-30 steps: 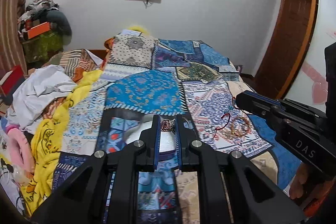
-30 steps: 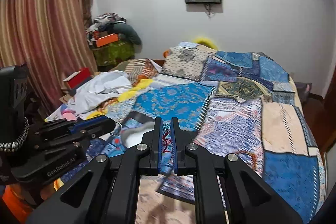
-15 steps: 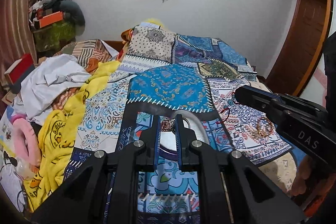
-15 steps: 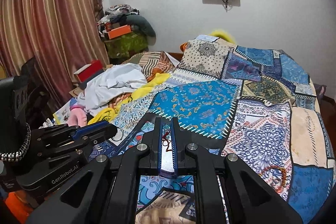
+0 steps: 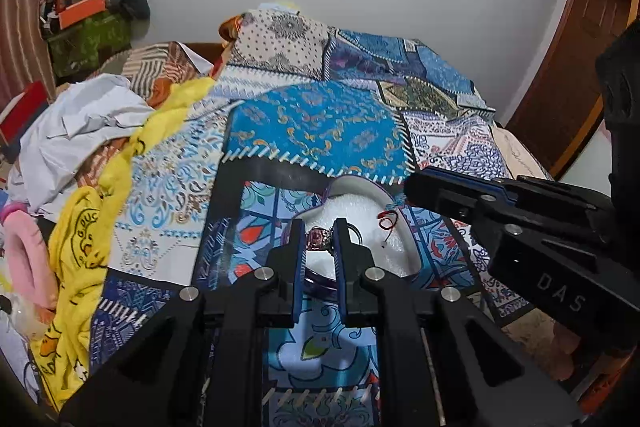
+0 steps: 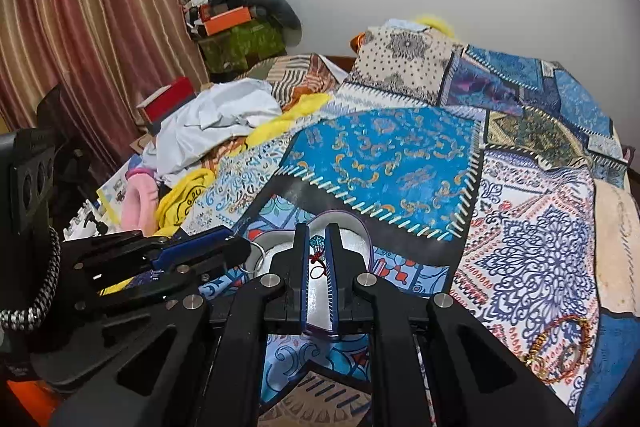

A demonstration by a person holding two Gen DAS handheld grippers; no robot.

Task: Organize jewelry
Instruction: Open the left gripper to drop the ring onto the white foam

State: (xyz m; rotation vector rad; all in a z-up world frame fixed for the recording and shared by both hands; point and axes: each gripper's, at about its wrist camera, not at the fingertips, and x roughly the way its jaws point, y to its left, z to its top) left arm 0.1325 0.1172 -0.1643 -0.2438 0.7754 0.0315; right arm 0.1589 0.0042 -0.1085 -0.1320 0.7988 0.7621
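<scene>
My left gripper (image 5: 319,233) is shut on a ring with a red stone (image 5: 318,238) and holds it over the heart-shaped box with white lining (image 5: 394,255) on the bed. My right gripper (image 6: 317,241) is shut on a red cord piece (image 6: 317,259) that hangs over the same box (image 6: 352,227); the cord (image 5: 387,221) dangles from it in the left wrist view. Silver rings (image 6: 256,255) lie at the box's left side. Gold and red bangles (image 6: 560,351) lie on the quilt at the right.
The patchwork quilt (image 5: 320,123) covers the bed. Clothes, a yellow cloth (image 5: 88,235) and a pink item (image 6: 138,201) are piled at the left. A curtain (image 6: 80,7) hangs at the left, a wooden door (image 5: 580,39) stands at the right.
Both grippers have moved left and down toward the box, each with its piece still held. The bangles now lie well to the right.
</scene>
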